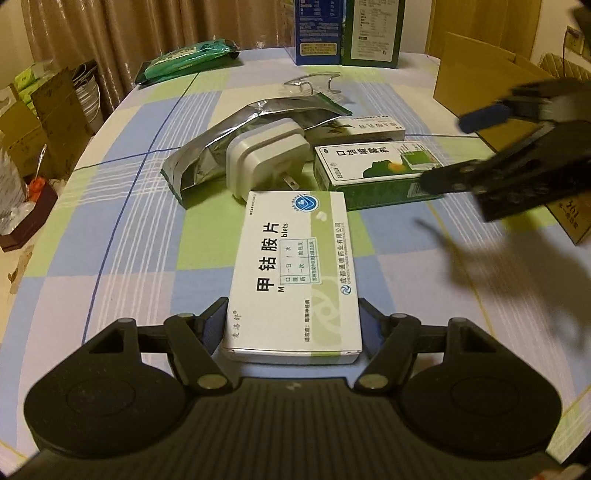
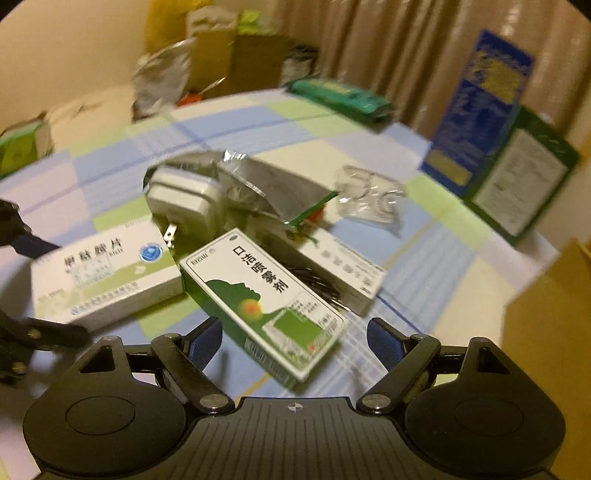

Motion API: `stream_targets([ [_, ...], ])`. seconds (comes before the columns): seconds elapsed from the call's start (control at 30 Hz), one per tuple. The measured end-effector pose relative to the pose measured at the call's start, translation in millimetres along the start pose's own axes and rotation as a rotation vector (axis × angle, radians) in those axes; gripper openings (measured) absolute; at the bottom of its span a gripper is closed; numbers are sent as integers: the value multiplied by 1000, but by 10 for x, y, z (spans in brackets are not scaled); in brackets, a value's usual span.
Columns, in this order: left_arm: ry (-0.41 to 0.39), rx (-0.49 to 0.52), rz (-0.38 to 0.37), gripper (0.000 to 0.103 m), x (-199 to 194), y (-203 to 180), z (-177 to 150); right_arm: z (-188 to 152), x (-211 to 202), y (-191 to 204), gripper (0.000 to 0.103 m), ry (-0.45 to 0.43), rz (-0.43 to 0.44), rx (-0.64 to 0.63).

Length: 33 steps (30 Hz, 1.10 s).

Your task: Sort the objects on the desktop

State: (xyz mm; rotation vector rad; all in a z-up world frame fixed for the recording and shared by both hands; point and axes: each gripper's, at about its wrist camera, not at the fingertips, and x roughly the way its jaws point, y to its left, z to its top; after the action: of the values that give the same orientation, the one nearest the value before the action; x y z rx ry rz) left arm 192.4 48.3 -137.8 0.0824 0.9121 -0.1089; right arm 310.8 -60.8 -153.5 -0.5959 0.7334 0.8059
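A white medicine box [image 1: 295,273] lies on the checked tablecloth [image 1: 122,221], and my left gripper [image 1: 293,314] is shut on its near end, one pad against each long side. Just beyond it are a white plug adapter [image 1: 266,162], a silver foil bag [image 1: 236,136] and a green-and-white spray box [image 1: 376,173]. My right gripper [image 2: 293,328] is open around the near end of that spray box [image 2: 266,295], with a gap on both sides. The same gripper [image 1: 458,149] shows blurred at the right of the left wrist view. A long white box [image 2: 343,269] lies behind the spray box.
Crumpled clear plastic [image 1: 314,83] and a green packet [image 1: 188,59] lie further back. A blue carton [image 1: 317,33] and a green carton [image 1: 373,33] stand upright at the far edge. A cardboard box [image 1: 476,77] is at the right. Bags and boxes crowd the floor at the left.
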Motion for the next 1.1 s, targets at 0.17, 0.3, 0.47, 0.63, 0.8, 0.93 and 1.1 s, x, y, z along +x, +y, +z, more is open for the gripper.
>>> stream_targets([
  [0.17, -3, -17, -8, 68, 13, 26, -15, 33, 209, -47, 83, 22, 67, -77],
  [0.3, -7, -22, -6, 69, 11, 28, -21, 59, 161, -56, 76, 54, 79, -38],
  [0.47, -9, -27, -13, 70, 4, 23, -20, -7, -43, 76, 69, 87, 111, 6],
  [0.63, -12, -32, -15, 71, -6, 41, -28, -84, -210, 157, 70, 51, 102, -26],
  [0.8, -23, -44, -20, 71, -4, 45, -16, -30, -43, 92, 70, 39, 108, -2],
  [0.93, -30, -58, -22, 71, 4, 49, -1, -36, 78, 83, 69, 78, 127, 40],
  [1.1, -31, -63, -26, 71, 26, 43, 11, -161, -82, 87, 57, 99, 82, 187],
])
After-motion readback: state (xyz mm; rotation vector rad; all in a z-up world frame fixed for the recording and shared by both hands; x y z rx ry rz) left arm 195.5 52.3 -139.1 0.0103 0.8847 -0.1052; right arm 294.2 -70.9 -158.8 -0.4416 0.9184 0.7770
